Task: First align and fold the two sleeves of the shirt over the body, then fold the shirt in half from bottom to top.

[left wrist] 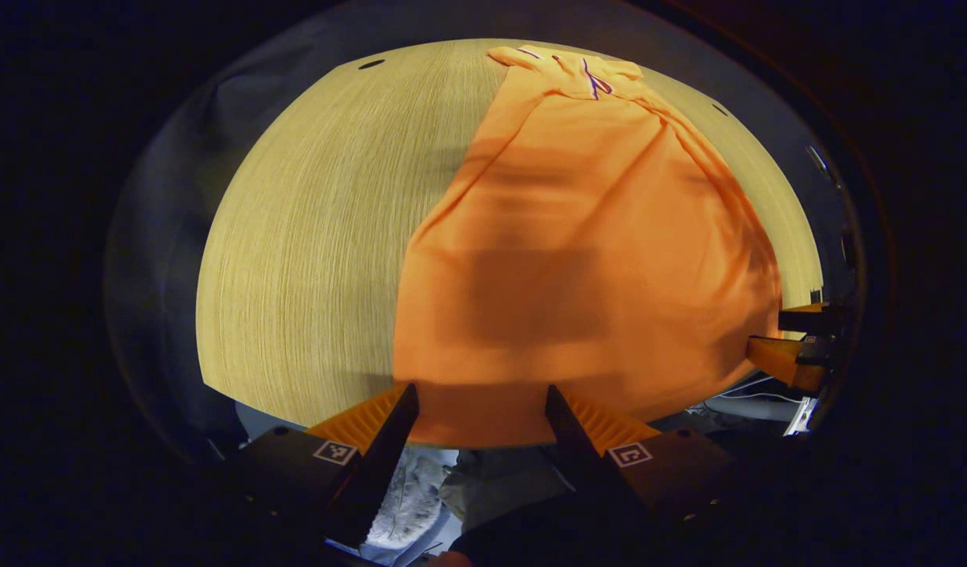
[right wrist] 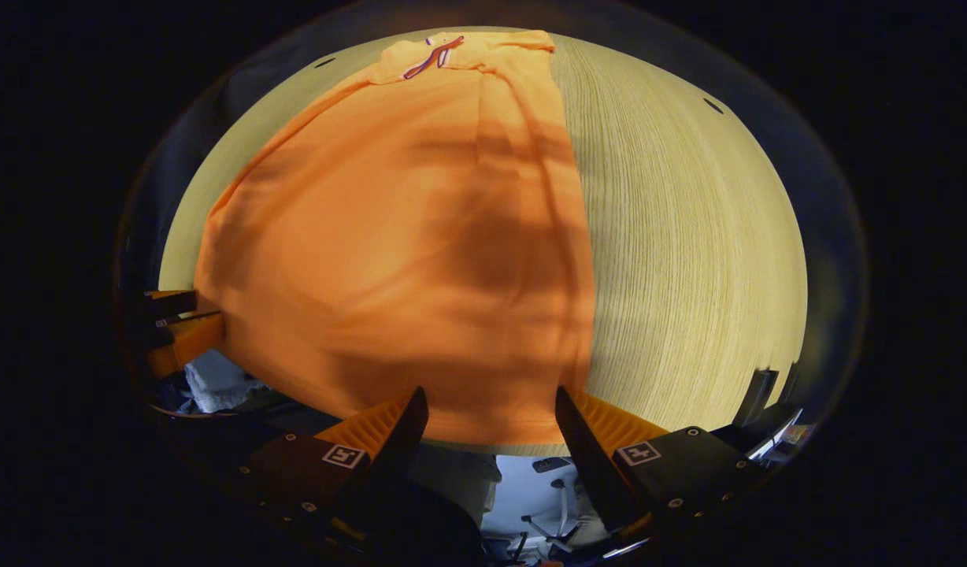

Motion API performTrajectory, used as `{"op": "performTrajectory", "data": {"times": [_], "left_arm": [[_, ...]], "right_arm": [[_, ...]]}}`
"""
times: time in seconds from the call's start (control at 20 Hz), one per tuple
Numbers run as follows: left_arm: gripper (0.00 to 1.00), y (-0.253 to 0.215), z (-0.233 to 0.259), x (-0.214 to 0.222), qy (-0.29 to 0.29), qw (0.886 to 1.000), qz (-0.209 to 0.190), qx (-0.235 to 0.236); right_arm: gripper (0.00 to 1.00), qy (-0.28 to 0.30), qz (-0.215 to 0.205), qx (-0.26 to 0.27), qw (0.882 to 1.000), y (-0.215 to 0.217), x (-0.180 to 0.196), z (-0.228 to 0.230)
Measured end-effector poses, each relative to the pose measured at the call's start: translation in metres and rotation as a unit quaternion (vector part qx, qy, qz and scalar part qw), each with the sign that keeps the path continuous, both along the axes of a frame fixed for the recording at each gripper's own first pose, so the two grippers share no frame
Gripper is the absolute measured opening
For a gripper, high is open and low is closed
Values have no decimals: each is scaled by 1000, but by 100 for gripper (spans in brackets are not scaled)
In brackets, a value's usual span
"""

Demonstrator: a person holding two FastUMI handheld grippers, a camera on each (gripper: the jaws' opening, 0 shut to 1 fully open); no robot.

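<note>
On the pale wood-grain table, sleeves look folded; both open-jawed grippers flank the orange shirt's hem, needing a pinch before lifting.

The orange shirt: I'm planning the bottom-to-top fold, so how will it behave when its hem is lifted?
The orange shirt will probably be floppy: it lies flat on the wooden table with soft creases near the collar. It looks thin and light, so it should sag between the left gripper and right gripper, and may slide on smooth wood.
</note>
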State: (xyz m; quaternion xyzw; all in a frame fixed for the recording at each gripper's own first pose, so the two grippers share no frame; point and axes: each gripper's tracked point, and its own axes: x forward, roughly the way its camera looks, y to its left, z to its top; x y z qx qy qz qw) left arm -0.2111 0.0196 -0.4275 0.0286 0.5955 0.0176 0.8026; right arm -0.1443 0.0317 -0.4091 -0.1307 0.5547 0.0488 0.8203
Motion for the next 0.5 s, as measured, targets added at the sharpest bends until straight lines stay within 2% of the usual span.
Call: {"op": "performTrajectory", "data": {"times": [0.35,0.45,0.5], "left_arm": [[99,-2,-1,-3,8,1000,7,-1],[99,-3,-1,-5,4,1000,8,-2],[96,-4,-1,-6,5,1000,7,-2]], "right_arm": [[100,7,-19,5,1000,1,-5,1],[98,9,-21,5,1000,1,-5,1],[93,10,-22,5,1000,1,-6,0]]}}
